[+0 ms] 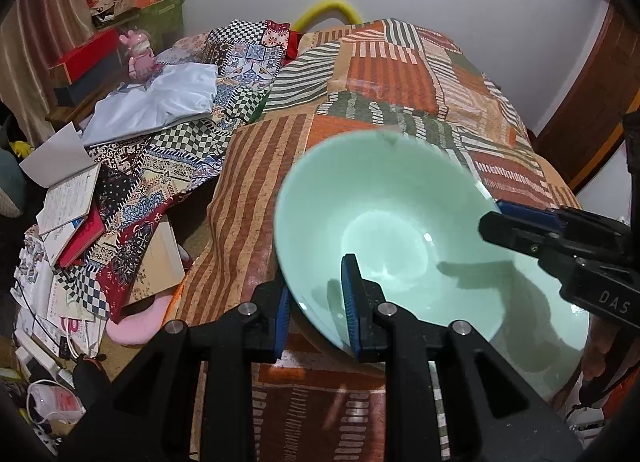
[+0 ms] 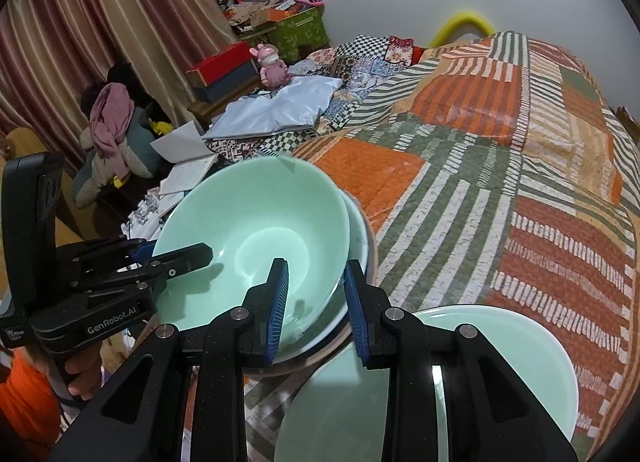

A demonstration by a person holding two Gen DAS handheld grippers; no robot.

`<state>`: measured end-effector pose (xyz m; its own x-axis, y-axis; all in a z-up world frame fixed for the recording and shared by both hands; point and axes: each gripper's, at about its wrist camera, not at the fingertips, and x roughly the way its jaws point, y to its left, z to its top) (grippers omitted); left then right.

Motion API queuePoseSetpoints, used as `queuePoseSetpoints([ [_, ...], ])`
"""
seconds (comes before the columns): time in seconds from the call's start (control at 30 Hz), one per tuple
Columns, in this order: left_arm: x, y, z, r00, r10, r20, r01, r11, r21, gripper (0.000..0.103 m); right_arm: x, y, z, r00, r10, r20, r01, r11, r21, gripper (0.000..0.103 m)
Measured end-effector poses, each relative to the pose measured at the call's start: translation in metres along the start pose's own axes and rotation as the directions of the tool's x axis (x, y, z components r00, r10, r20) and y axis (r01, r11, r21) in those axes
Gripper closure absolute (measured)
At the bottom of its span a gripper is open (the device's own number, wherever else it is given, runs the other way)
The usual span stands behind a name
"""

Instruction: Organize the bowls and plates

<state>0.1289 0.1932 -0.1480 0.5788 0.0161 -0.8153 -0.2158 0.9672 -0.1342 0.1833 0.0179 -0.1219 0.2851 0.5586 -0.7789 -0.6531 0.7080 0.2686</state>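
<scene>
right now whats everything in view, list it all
bowls: at least two, mint green, nested and tilted at the table's left edge
plates: pale green, stacked near the right claw, count unclear
tablecloth: one, orange, green and white patchwork, over the table
books: several, left of the table
toy: one, pink, far left
left claw: black with blue pads, straddling the top bowl's rim
right claw: same colours, straddling the bowls' rim on the other side

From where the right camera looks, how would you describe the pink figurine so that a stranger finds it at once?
Start at the striped curtain on the left and go right to the red box on the low wooden shelf. The pink figurine stands upright just right of it, at the edge of the pale blue cloth. It is the only small glossy pink figure with ears.
</scene>
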Motion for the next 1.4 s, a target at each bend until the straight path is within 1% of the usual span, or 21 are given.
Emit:
queuePoseSetpoints([
  [0.07,-0.007,-0.003,0.004,1.0,0.018,0.026,-0.019,1.0,0.023,0.081,-0.005,-0.003,0.0,1.0,-0.002,0.017,0.002,1.0,-0.004,0.075],
  [0.2,-0.011,-0.007,0.006,0.999,0.027,0.022,-0.028,0.998,0.049,0.081,-0.012,-0.007,0.001,1.0,-0.004,0.028,0.004,1.0,0.004,0.075],
  [0.3,-0.016,-0.004,0.002,0.999,0.036,0.039,-0.038,0.998,0.049,0.081,-0.015,-0.009,0.001,0.999,-0.009,0.037,0.009,1.0,0.002,0.075],
  [0.37,-0.023,-0.002,0.0,0.998,0.03,0.057,-0.033,0.999,0.039,0.076,-0.016,-0.009,0.0,0.999,-0.013,0.034,0.013,1.0,-0.002,0.075],
  [0.43,-0.029,0.002,-0.002,0.997,0.027,0.071,-0.029,0.999,0.03,0.064,-0.014,-0.011,-0.001,1.0,-0.017,0.021,0.017,1.0,-0.004,0.075],
  [0.5,-0.032,0.005,-0.004,0.997,0.028,0.076,-0.029,0.999,0.019,0.06,-0.012,-0.013,-0.002,1.0,-0.018,0.007,0.018,1.0,-0.007,0.075],
  [0.53,-0.032,0.006,-0.006,0.997,0.026,0.073,-0.027,1.0,0.016,0.059,-0.009,-0.013,-0.003,1.0,-0.021,-0.002,0.021,1.0,-0.01,0.075],
  [0.63,-0.026,0.01,-0.011,0.999,0.01,0.039,-0.01,1.0,-0.004,0.058,-0.005,-0.013,-0.006,0.999,-0.026,-0.023,0.025,0.999,-0.02,0.074],
  [0.67,-0.023,0.011,-0.013,0.999,0.003,0.035,-0.002,1.0,-0.013,0.055,-0.002,-0.013,-0.006,0.999,-0.026,-0.032,0.026,0.999,-0.024,0.074],
  [0.7,-0.022,0.011,-0.015,0.999,0.001,0.032,-0.001,1.0,-0.019,0.048,0.0,-0.012,-0.007,0.999,-0.027,-0.041,0.026,0.999,-0.028,0.074],
  [0.73,-0.02,0.01,-0.016,0.999,-0.001,0.033,0.001,1.0,-0.023,0.045,0.003,-0.012,-0.008,0.998,-0.028,-0.051,0.027,0.999,-0.031,0.074],
  [0.8,-0.016,0.008,-0.018,0.999,-0.02,0.027,0.021,0.999,-0.03,0.045,0.007,-0.012,-0.009,0.997,-0.023,-0.068,0.021,0.999,-0.035,0.069],
  [0.87,-0.013,0.007,-0.02,0.999,-0.041,0.014,0.042,0.999,-0.035,0.045,0.01,-0.011,-0.009,0.997,-0.02,-0.077,0.018,0.999,-0.038,0.068],
  [1.07,0.005,0.007,-0.022,0.995,-0.094,-0.032,0.092,0.993,-0.074,0.045,0.021,-0.01,-0.009,0.994,-0.002,-0.113,-0.001,0.999,-0.035,0.067],
  [1.17,0.011,0.007,-0.023,0.993,-0.114,-0.042,0.11,0.99,-0.085,0.046,0.024,-0.008,-0.009,0.993,-0.001,-0.121,-0.003,0.999,-0.032,0.067],
  [1.2,0.012,0.008,-0.023,0.992,-0.121,-0.044,0.116,0.989,-0.088,0.047,0.026,-0.008,-0.009,0.992,0.002,-0.125,-0.005,1.0,-0.03,0.066],
  [1.23,0.014,0.007,-0.023,0.991,-0.126,-0.047,0.121,0.989,-0.09,0.049,0.027,-0.008,-0.009,0.991,0.005,-0.13,-0.009,1.0,-0.028,0.065],
  [1.4,0.019,0.008,-0.022,0.992,-0.122,-0.043,0.118,0.988,-0.098,0.05,0.036,-0.007,-0.008,0.986,0.024,-0.164,-0.024,1.0,-0.002,0.065],
])
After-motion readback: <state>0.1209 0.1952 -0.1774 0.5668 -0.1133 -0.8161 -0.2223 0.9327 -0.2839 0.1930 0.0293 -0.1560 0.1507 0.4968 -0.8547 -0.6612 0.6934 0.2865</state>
